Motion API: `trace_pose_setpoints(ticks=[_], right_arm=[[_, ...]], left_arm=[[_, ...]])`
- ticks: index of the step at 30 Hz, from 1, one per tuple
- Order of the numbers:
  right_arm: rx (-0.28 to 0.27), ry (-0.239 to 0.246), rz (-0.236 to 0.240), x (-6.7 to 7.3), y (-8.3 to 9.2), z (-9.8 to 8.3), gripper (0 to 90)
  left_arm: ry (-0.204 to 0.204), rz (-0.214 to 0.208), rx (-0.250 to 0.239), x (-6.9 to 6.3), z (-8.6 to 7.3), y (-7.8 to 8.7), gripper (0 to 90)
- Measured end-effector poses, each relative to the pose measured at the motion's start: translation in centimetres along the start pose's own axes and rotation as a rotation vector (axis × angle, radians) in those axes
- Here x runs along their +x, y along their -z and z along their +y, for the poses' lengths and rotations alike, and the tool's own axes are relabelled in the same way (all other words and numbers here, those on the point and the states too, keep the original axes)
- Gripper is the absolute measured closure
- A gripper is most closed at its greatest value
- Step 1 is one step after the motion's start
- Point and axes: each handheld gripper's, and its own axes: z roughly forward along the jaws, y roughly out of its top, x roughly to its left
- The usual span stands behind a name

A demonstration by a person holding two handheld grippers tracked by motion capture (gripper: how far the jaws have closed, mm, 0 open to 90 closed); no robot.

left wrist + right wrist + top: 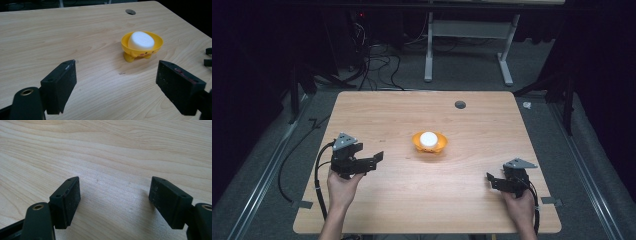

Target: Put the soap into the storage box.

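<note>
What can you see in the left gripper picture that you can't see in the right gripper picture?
The left gripper view alone: a yellow bowl on little feet, with a white round block inside it, and a dark round hole near the table's far edge. The left gripper is open, with bare wood between its jaws.

The right gripper view alone: the right gripper, open, close above plain wood.

Both share the light wooden table and a pair of black jaws standing apart.
</note>
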Motion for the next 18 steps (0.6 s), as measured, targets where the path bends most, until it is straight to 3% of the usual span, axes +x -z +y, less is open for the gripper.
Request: trace_pose_setpoints(ticks=[18], right_arm=[[0.0, 0.0, 0.0, 0.0, 0.0, 0.0, 26.1]], left_arm=[[0.054, 0.009, -0.001, 1.0, -2.1, 0.5, 17.8]])
